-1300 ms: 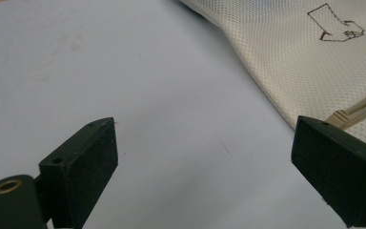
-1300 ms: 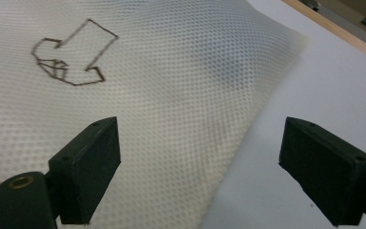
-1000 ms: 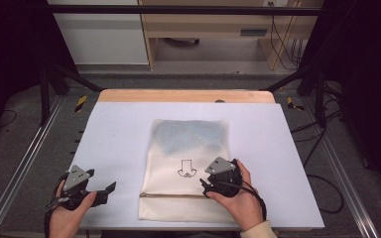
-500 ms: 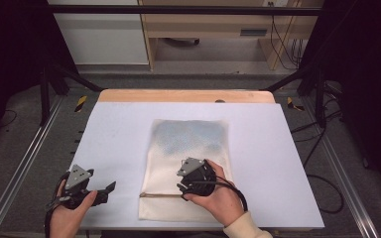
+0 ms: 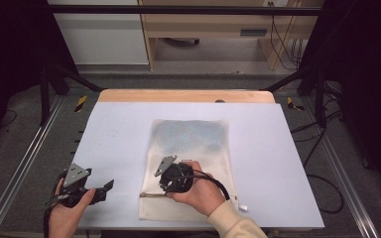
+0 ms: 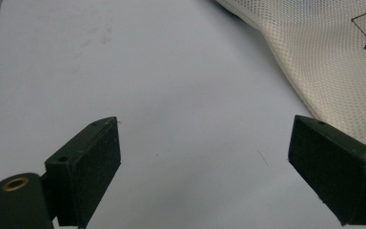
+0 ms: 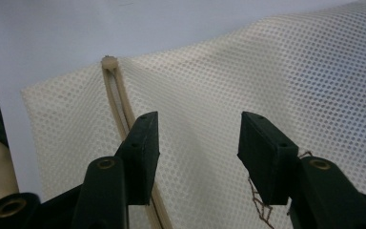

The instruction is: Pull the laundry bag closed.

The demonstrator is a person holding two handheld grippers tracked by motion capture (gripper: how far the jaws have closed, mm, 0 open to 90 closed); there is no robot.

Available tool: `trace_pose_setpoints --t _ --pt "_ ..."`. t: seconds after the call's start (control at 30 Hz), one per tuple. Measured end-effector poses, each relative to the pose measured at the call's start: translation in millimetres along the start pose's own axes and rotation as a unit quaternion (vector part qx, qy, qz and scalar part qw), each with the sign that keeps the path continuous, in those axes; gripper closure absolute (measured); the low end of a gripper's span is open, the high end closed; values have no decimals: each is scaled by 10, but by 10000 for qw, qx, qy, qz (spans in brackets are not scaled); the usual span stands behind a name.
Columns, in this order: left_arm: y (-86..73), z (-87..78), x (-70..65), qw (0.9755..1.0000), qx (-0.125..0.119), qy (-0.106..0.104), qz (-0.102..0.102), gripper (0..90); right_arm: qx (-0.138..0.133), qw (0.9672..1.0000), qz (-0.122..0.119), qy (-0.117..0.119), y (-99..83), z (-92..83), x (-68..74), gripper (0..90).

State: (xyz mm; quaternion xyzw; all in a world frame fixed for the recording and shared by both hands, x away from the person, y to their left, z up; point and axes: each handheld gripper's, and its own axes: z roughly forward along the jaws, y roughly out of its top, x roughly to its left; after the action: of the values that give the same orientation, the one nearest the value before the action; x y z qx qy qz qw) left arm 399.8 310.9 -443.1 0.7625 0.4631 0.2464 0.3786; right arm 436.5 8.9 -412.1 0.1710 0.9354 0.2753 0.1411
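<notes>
A: Where is the mesh bag [image 5: 191, 163] found?

B: It is laid flat on the pale worktop [image 5: 114, 134], near the middle, its zipper [image 7: 116, 102] end turned toward the person's edge. A bluish patch is seen through the mesh at the far end, and an outlined mark is printed on the cloth.

A: State of the right tongs [image 5: 171, 184]?

B: They are held over the bag's near end, close to the zipper. The jaws have just been closing and are noted as partly apart; in the right gripper view mesh is seen between them, but no pad is seen pressed on it. A thin chain [image 7: 259, 205] is seen by one jaw.

A: And the left tongs [image 5: 104, 191]?

B: They are held wide apart over bare worktop, just left of the bag, with nothing gripped.
</notes>
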Motion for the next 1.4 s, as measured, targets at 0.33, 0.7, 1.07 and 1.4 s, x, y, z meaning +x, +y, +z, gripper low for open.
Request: trace_pose_setpoints --t 0.33,0.7,1.07,1.4 --pt "-12 -8 12 10000 6 -60 -24 105 88 9996 -93 232 102 42 53 590" --pt "-13 -4 5 9999 15 -119 -51 106 53 9985 -274 473 180 76 79 720" --pt "3 4 107 9996 -32 -18 -264 105 75 9961 -486 733 338 132 98 785" --pt "-27 -54 105 9992 24 -156 -366 109 65 9939 -551 957 390 255 158 788"
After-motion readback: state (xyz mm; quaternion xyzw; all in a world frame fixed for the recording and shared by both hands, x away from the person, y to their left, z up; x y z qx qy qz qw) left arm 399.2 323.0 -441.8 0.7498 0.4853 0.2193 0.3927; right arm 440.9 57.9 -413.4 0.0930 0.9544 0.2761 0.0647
